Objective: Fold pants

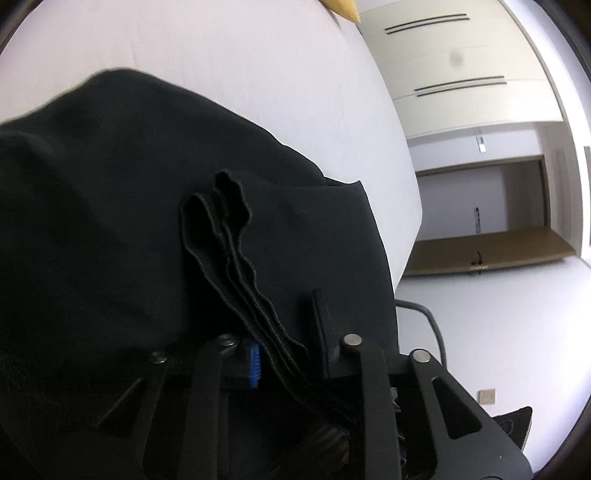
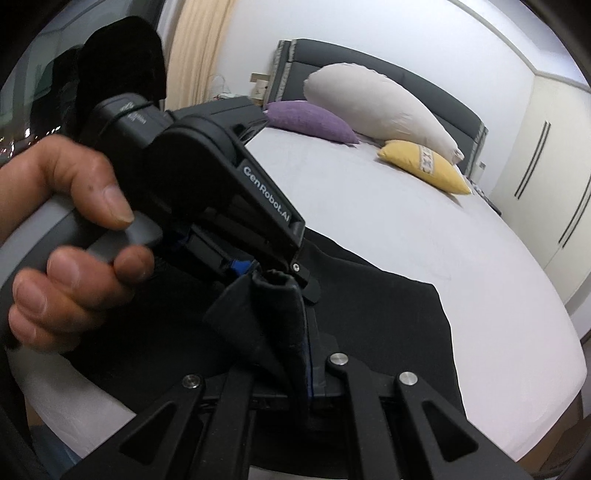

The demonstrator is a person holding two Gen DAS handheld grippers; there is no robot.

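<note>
Both grippers clamp the black pants [image 1: 110,221]: the left gripper [image 1: 284,354] pinches bunched hems, the right gripper [image 2: 301,343] a rolled fold (fingertips mostly buried in cloth).

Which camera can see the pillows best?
The right wrist view. It shows three whole pillows at the head of the bed: a white pillow, a purple pillow and a yellow pillow. The left wrist view catches only a yellow corner at its top edge, probably the yellow one.
</note>
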